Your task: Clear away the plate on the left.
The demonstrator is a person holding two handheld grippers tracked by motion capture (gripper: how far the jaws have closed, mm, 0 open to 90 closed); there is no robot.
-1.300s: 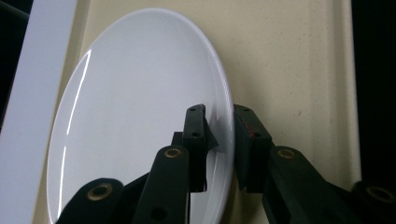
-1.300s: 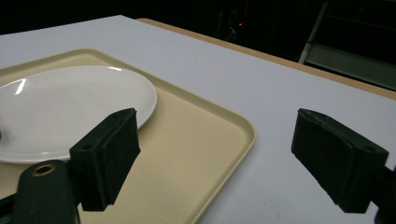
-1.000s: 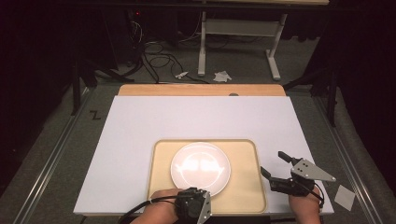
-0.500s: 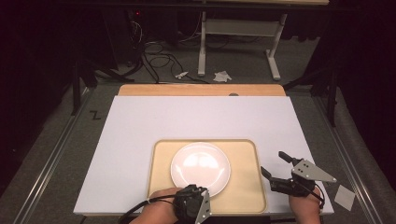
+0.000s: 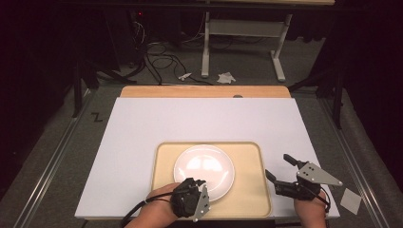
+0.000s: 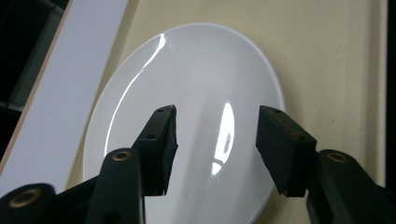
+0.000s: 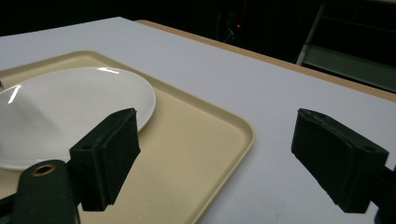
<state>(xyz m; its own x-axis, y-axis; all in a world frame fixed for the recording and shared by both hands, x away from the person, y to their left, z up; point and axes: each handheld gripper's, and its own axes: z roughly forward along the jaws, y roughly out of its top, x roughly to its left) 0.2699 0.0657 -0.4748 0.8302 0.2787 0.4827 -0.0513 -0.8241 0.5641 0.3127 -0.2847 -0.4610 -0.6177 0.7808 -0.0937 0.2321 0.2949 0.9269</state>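
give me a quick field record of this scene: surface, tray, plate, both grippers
surface: white table top, wooden strip along the far edge
tray: beige tray at the near edge, rounded corners
plate: white plate lying flat on the tray, nothing on it
left gripper: left gripper over the plate's near rim, jaws just been opening, nothing between them
right gripper: right gripper jaws wide apart, holding nothing, beside the tray's right edge
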